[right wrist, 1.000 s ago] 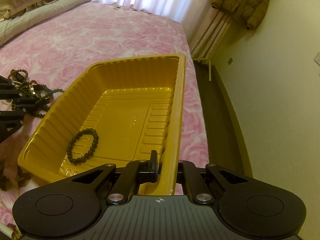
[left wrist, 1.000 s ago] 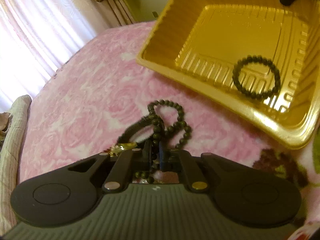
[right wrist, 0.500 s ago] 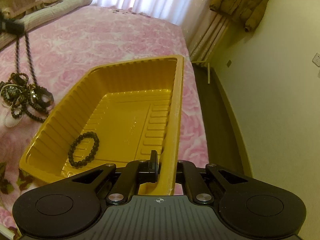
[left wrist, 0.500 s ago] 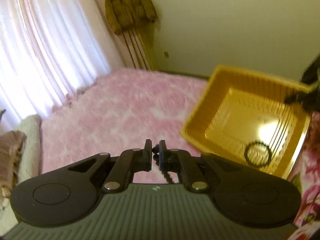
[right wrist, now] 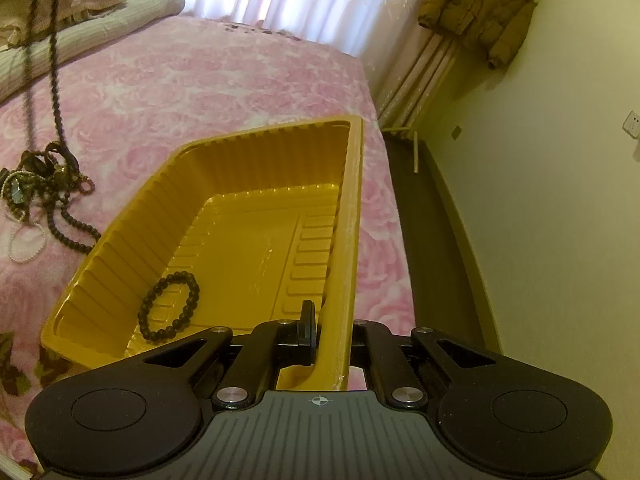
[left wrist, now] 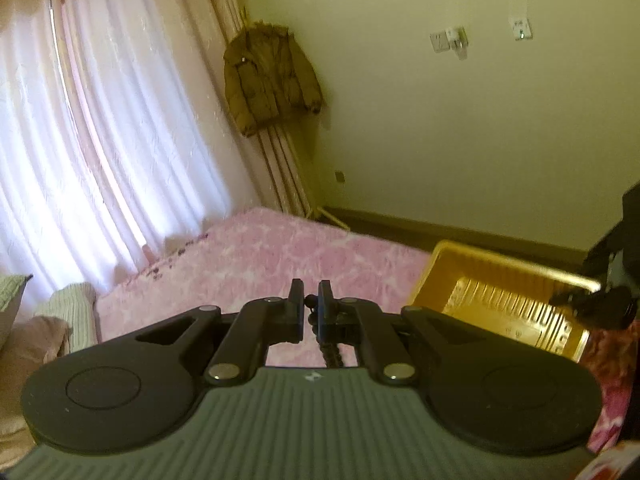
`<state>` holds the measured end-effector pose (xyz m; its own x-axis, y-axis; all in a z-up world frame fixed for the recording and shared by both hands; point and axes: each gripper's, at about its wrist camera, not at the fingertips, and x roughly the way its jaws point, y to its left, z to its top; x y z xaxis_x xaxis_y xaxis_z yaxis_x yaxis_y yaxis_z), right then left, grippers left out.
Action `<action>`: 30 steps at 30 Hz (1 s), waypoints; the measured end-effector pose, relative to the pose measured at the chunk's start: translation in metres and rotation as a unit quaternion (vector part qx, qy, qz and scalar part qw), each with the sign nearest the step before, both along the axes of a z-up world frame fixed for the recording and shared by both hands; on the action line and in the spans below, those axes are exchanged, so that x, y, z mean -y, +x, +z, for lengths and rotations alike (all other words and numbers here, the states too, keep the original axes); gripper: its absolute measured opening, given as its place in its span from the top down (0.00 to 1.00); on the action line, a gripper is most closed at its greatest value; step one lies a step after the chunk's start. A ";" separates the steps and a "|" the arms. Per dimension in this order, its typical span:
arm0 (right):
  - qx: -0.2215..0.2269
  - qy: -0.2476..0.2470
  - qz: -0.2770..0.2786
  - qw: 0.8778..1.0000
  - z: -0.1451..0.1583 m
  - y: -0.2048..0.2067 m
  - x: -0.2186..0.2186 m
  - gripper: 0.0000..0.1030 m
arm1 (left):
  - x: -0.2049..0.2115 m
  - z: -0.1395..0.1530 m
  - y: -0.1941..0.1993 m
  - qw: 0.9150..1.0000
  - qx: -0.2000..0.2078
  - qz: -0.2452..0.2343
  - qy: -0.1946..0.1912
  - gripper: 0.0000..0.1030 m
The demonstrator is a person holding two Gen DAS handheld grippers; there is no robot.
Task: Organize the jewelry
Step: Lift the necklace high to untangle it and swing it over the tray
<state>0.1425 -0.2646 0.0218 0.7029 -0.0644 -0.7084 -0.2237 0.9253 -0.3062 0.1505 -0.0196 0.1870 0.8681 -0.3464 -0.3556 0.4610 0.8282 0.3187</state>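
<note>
Left gripper (left wrist: 311, 307) around bead strand (left wrist: 328, 350), above bed (left wrist: 256, 264)

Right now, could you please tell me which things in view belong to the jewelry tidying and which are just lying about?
Part of the job:
- left gripper, shut on bead necklace
- right gripper, shut on yellow tray
- black bracelet in the tray
- jewelry pile on the bed

Just lying about:
- coat
- pillows
- curtains

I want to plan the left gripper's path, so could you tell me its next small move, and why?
Probably lift a little more: the left gripper is shut on the bead necklace, whose lower end still lies in the jewelry pile beside the gold tray.
</note>
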 end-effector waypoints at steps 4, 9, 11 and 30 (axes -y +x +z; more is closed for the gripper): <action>0.002 0.000 0.001 1.000 0.001 -0.001 0.000 0.95 | 0.003 0.019 -0.005 1.000 0.020 -0.004 -0.007 0.94; 0.004 0.000 0.001 1.000 0.003 -0.001 0.000 0.95 | 0.007 0.046 -0.008 0.999 0.049 -0.010 -0.018 0.94; 0.005 0.000 0.001 1.000 0.003 -0.001 -0.001 0.95 | 0.010 0.056 -0.008 0.998 0.058 -0.014 -0.023 0.94; 0.010 0.002 0.003 1.000 0.008 -0.003 0.000 0.95 | 0.089 0.129 0.004 0.989 0.104 -0.094 -0.050 0.94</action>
